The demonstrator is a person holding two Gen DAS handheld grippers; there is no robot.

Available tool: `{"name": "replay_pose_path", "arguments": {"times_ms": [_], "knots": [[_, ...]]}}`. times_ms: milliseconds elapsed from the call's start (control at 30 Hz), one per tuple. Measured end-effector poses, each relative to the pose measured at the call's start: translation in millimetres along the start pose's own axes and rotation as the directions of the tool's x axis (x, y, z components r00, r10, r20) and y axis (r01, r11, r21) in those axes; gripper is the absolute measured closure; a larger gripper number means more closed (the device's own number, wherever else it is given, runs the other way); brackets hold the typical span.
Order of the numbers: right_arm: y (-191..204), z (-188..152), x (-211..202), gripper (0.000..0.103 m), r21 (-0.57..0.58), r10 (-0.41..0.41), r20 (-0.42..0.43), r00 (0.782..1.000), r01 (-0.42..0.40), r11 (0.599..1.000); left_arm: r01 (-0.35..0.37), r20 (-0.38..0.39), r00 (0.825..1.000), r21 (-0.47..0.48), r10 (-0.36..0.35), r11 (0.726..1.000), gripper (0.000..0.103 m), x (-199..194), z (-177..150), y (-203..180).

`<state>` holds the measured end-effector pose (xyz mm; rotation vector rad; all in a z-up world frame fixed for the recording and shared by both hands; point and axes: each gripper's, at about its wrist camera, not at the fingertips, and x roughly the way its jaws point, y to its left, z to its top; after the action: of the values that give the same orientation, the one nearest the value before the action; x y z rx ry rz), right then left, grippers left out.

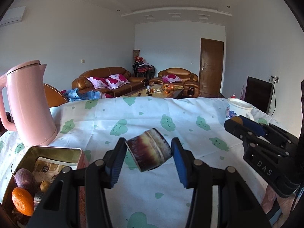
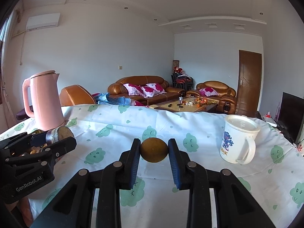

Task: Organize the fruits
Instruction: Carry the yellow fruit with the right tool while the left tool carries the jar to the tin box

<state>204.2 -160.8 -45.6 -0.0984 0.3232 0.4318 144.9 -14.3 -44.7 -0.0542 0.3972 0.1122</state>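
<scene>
My left gripper (image 1: 149, 150) is shut on a short piece of sugar cane (image 1: 150, 150), dark purple with a pale band, held tilted above the cloth. It also shows in the right wrist view (image 2: 58, 134) at the left. My right gripper (image 2: 154, 150) is shut on a small round brown fruit (image 2: 154, 150), held above the cloth. The right gripper's tip shows at the right in the left wrist view (image 1: 245, 125). An open tin box (image 1: 47, 152) at lower left holds an orange (image 1: 22, 201), a purple fruit (image 1: 24, 178) and a small brown fruit (image 1: 45, 185).
A pink kettle (image 1: 28, 106) stands at the left behind the tin. A white lidded mug (image 2: 239, 140) stands at the right. The table has a white cloth with green clouds (image 2: 114, 117). Sofas and a coffee table lie beyond the far edge.
</scene>
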Motion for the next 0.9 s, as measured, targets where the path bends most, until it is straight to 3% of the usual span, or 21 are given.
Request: {"name": "replay_pose_path", "arguments": {"times_ms": [900], "knots": [[29.3,-6.0,-21.7,0.072,-0.028,0.081,0.016,0.997,-0.081,0.996,-0.023,0.048,0.999,0.016,0.023,1.000,0.053,-38.4,-9.6,32.2]]}}
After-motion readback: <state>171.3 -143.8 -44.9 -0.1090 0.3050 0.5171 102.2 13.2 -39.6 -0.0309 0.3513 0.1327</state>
